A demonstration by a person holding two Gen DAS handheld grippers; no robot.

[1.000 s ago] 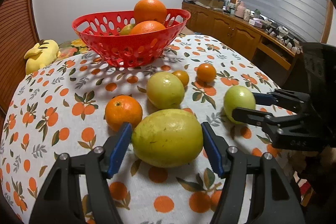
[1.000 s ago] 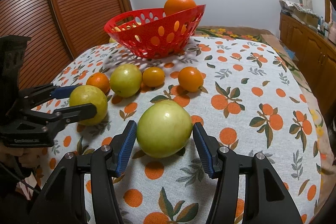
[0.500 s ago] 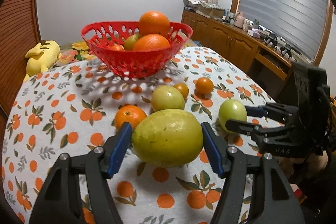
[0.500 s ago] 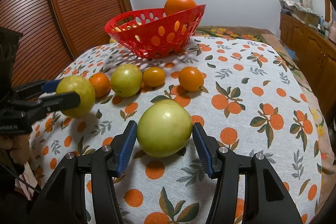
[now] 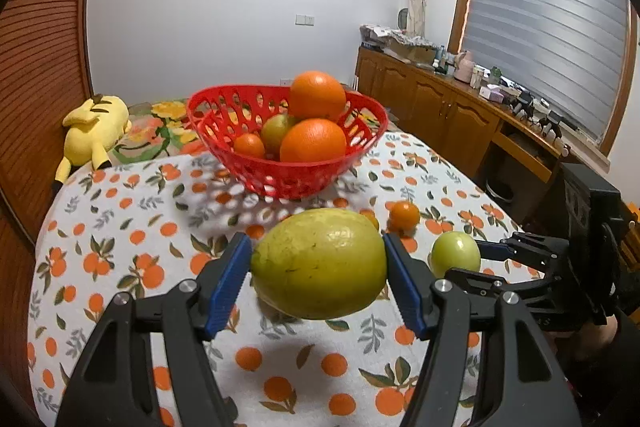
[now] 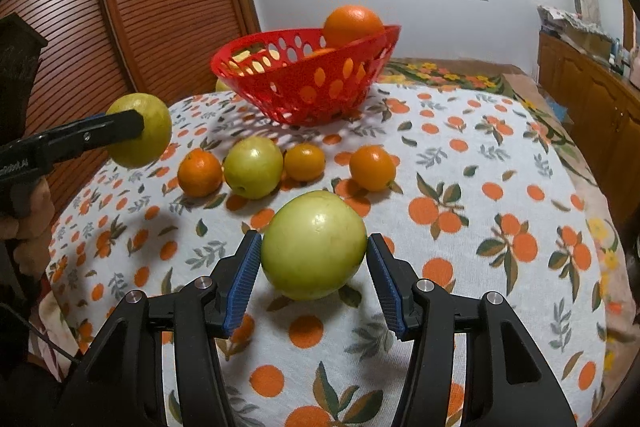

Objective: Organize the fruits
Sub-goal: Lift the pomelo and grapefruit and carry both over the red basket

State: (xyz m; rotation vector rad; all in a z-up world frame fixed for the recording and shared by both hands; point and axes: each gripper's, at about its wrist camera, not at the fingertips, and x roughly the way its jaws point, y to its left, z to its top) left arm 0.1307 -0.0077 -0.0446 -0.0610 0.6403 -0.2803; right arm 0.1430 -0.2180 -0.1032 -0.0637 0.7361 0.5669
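Fruit lies loose between you and the red basket (image 6: 308,83): a small orange (image 6: 200,173), a yellow-green fruit (image 6: 253,167), a tangerine (image 6: 304,161) and another orange (image 6: 372,167) in a row on the orange-print tablecloth (image 6: 500,195). A yellow plush toy (image 5: 94,127) lies far left. The basket holds two large oranges (image 5: 316,99), a small one and a greenish fruit. Your left gripper (image 5: 318,263) is clamped on a large yellow-green fruit (image 5: 320,263), held clear above the cloth. Your right gripper (image 6: 314,263) brackets a green apple (image 6: 314,245) resting on the cloth, pads at its sides; you cannot tell whether they press it.
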